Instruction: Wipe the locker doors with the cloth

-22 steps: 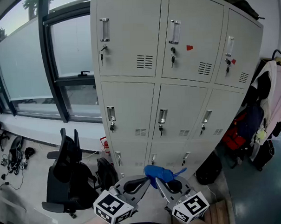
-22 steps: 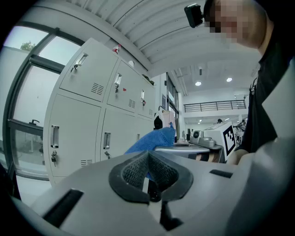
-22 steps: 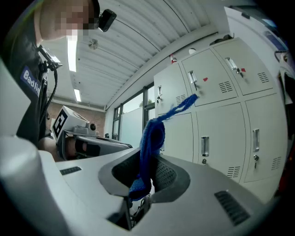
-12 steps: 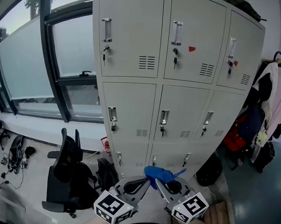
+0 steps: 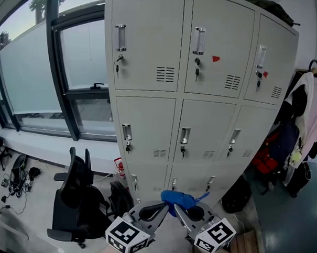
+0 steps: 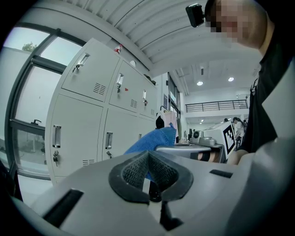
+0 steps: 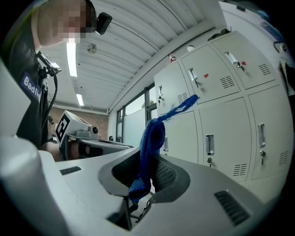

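Grey locker doors (image 5: pixel 199 95) fill the wall ahead, stacked in rows, with a window to their left. Right gripper (image 5: pixel 183 210) is clamped on the blue cloth (image 5: pixel 177 197), which sticks up past its jaws. Left gripper (image 5: pixel 161 207) sits just beside, jaws together, nothing held. Doors lie ahead and above, well apart, lowest row likely nearest. Office chair (image 5: pixel 72 195) crowds the left, hanging clothes (image 5: pixel 305 117) the right.
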